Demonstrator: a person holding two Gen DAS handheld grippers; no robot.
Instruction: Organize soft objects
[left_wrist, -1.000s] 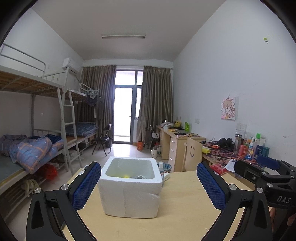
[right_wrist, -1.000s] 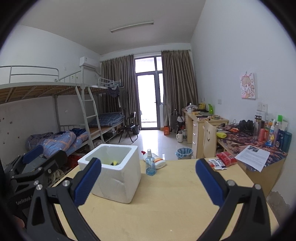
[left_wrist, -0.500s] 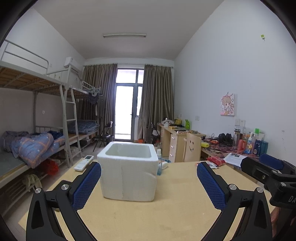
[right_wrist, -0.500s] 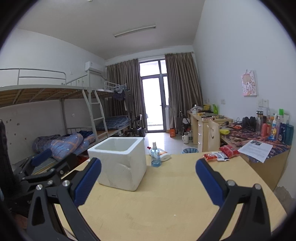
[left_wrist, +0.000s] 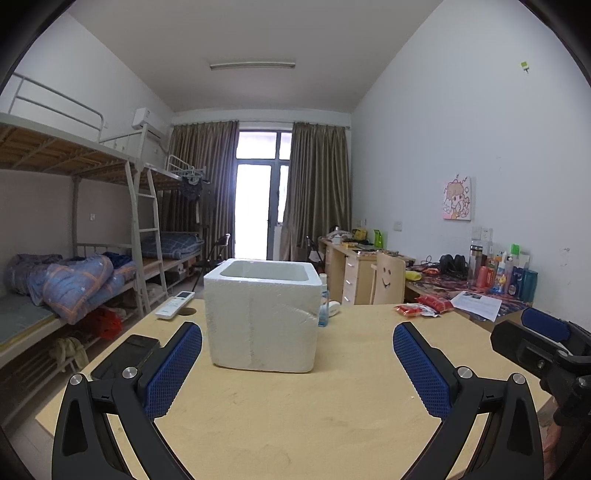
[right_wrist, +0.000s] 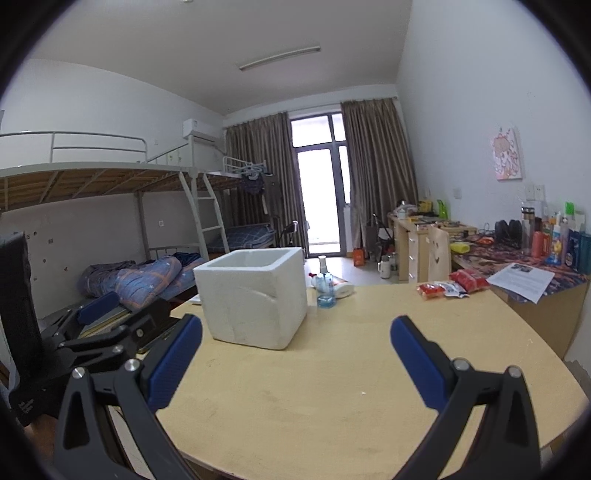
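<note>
A white foam box (left_wrist: 263, 314) stands upright on the pale wooden counter (left_wrist: 332, 406), its open top facing up; from this low angle its inside is hidden, so no soft objects can be seen in it. The left tongs (left_wrist: 297, 365) hang above the near part of the counter with their blue pads spread wide and nothing between them, the box straight ahead and apart from them. The right tongs (right_wrist: 295, 360) are likewise spread wide and empty, with the box ahead and to their left. Just beside the box on its right stands a clear spray bottle (right_wrist: 325, 284) with blue liquid. A white remote (left_wrist: 174, 304) lies near the counter's far left edge, a black phone (left_wrist: 125, 356) nearer on the left, and red snack packets (right_wrist: 448, 284) rest at the far right.
</note>
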